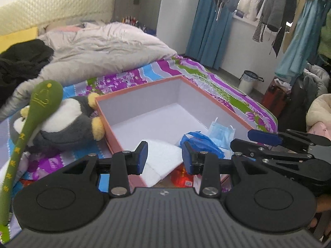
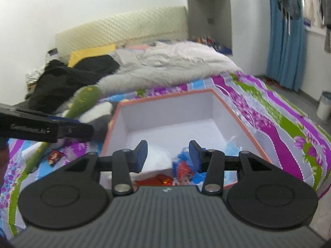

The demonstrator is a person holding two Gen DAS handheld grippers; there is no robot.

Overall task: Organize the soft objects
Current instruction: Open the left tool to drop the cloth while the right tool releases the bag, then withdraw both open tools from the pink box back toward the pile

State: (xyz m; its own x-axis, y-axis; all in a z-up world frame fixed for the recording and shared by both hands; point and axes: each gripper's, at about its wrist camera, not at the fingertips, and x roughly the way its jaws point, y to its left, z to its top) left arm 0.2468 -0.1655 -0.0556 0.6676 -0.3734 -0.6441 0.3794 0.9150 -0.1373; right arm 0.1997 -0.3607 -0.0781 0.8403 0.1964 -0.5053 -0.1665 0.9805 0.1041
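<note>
1. The pink-rimmed box point(image 1: 144, 111) sits open on the bed point(image 1: 217, 82); a white cloth point(image 1: 165, 157), a blue bag point(image 1: 198, 142) and a face mask point(image 1: 221, 130) lie in its near end.
2. A penguin plush point(image 1: 68, 122) and a green plush stick point(image 1: 26, 132) lie just left of the box.
3. The left hand-held gripper point(image 1: 164, 157) and the right hand-held gripper point(image 2: 168, 155) hover above the box, jaws parted and empty.

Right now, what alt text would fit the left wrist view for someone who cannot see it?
An open, empty gripper hovers over a pink box on a colourful bedspread, the box holding a white cloth, blue bag and face mask. A plush penguin and green toy lie left.
</note>
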